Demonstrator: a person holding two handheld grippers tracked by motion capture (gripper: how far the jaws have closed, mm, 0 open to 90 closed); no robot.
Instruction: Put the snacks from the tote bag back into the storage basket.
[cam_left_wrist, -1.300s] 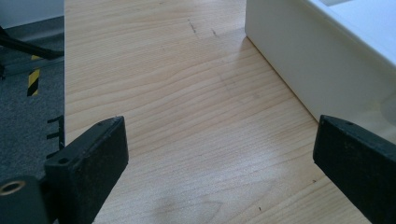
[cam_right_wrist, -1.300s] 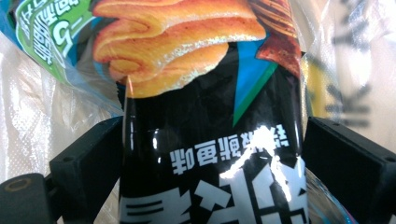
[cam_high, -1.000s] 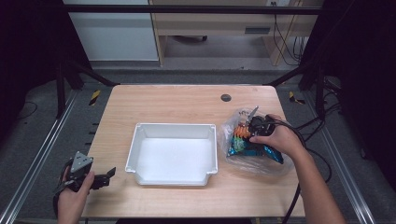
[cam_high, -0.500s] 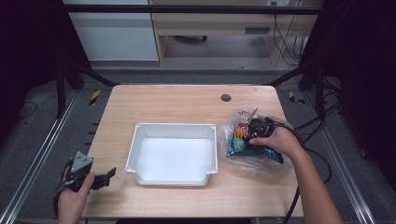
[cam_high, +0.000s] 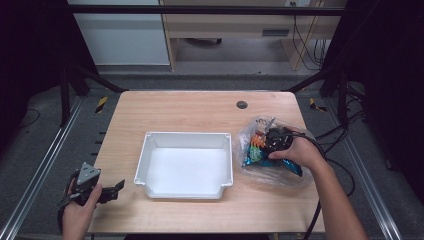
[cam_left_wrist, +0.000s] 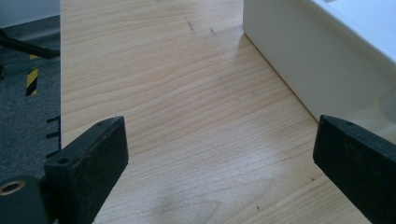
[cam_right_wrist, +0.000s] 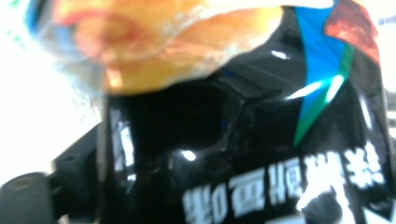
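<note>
On the table, right of the white tray, lies a clear bag of snacks. The right gripper, inside it, has just been closing on a black packet (grip unconfirmed). Next: lift it trayward. The left gripper idles, jaws apart.

looks like a lab: pale wooden table inside a black metal frame, loose black cables on grey floor beyond the table's far edge.
</note>
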